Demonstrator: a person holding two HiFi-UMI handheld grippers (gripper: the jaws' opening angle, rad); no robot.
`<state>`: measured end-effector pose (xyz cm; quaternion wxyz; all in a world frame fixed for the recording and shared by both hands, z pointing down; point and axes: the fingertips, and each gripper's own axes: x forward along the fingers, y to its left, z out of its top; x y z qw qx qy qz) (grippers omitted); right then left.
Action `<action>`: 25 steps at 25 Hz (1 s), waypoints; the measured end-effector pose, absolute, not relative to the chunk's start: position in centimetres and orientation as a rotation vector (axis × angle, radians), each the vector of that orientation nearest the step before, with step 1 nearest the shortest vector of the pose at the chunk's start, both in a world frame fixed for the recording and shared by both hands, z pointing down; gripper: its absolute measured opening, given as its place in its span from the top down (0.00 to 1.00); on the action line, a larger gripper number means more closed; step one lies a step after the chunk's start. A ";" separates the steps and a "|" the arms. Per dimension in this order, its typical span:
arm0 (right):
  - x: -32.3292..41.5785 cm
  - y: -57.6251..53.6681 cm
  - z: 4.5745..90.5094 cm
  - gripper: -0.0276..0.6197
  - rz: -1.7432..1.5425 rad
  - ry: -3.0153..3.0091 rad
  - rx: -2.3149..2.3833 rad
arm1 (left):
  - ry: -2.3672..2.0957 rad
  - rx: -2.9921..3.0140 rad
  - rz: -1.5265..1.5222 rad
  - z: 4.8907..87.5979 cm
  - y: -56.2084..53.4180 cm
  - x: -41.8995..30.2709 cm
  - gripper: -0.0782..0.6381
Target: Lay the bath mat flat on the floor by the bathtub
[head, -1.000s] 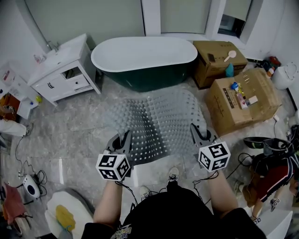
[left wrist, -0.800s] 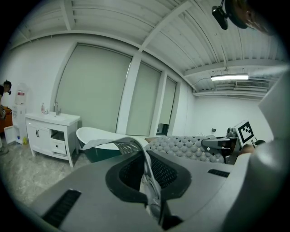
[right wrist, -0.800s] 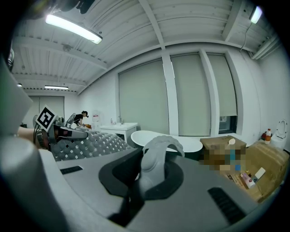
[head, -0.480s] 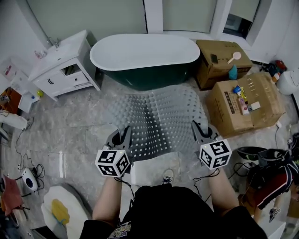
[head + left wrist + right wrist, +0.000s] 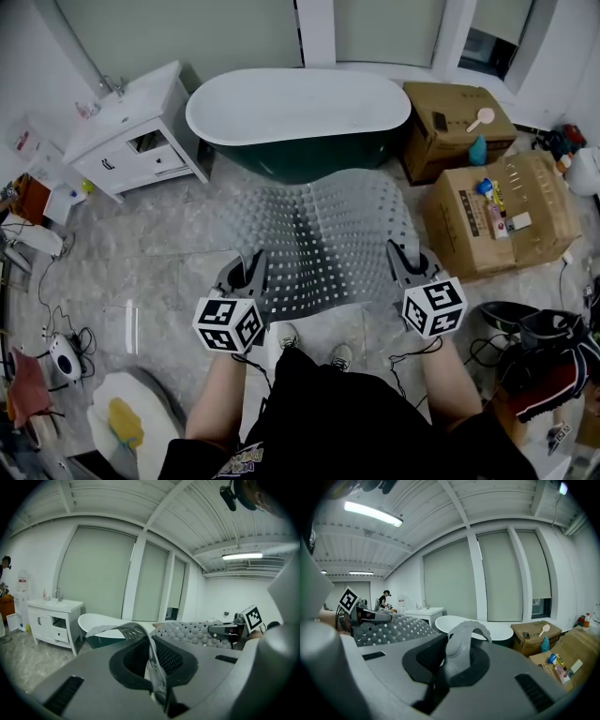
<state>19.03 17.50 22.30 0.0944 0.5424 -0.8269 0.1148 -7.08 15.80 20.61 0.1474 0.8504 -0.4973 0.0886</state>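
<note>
A grey, studded bath mat point(image 5: 323, 239) with rows of holes hangs spread between my two grippers, above the marbled floor in front of the bathtub point(image 5: 298, 120). My left gripper point(image 5: 251, 274) is shut on the mat's near left corner, which curls up between its jaws as a thin grey edge point(image 5: 152, 660). My right gripper point(image 5: 397, 264) is shut on the near right corner point(image 5: 461, 644), folded over between its jaws. The mat's far edge droops toward the tub. The tub is white inside and dark green outside.
A white vanity cabinet point(image 5: 127, 136) stands left of the tub. Two cardboard boxes point(image 5: 497, 211) with small items on top stand at the right. Cables and a dark bag point(image 5: 539, 361) lie on the floor at right; a white seat point(image 5: 122, 422) at lower left. My shoes point(image 5: 339, 354) are below the mat.
The mat and both grippers have shifted slightly toward the tub as I stepped forward; both grips are unchanged.
</note>
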 end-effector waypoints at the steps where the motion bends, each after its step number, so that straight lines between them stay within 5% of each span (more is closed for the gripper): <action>1: 18.8 17.0 22.3 0.91 0.342 -2.453 1.610 | -1.431 2.448 0.255 20.6 15.3 -7.3 0.85; 25: 7.5 -4.5 23.1 0.92 0.376 -2.338 1.756 | -1.258 2.514 0.238 22.3 -8.9 -18.1 0.85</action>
